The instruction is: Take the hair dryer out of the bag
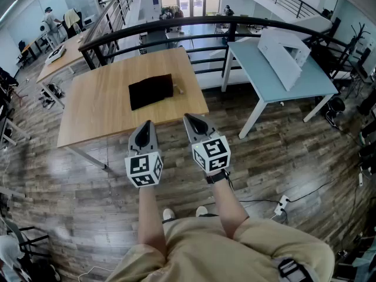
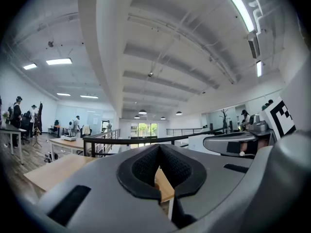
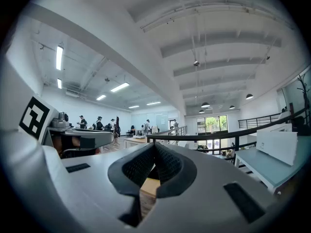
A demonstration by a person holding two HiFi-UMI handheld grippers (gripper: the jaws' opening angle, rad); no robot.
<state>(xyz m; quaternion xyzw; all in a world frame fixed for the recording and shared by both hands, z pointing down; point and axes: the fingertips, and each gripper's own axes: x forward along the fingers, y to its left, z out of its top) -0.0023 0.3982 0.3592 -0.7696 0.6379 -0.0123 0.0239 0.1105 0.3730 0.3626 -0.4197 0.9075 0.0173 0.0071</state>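
Hair dryer not visible, judged to be inside the black bag (image 1: 151,91) lying flat mid-way across the wooden table (image 1: 94,113); left gripper (image 1: 146,125) and right gripper (image 1: 190,118), both closed and empty, are held level at the near edge, short of the bag, apparently poised to approach

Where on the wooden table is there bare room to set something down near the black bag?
Wooden table: bare left of the black bag out to the left edge, and along the near edge before the bag. The strip behind it, by the railing, is free. Tightest right of the bag: a small object lies there, near the table's edge.
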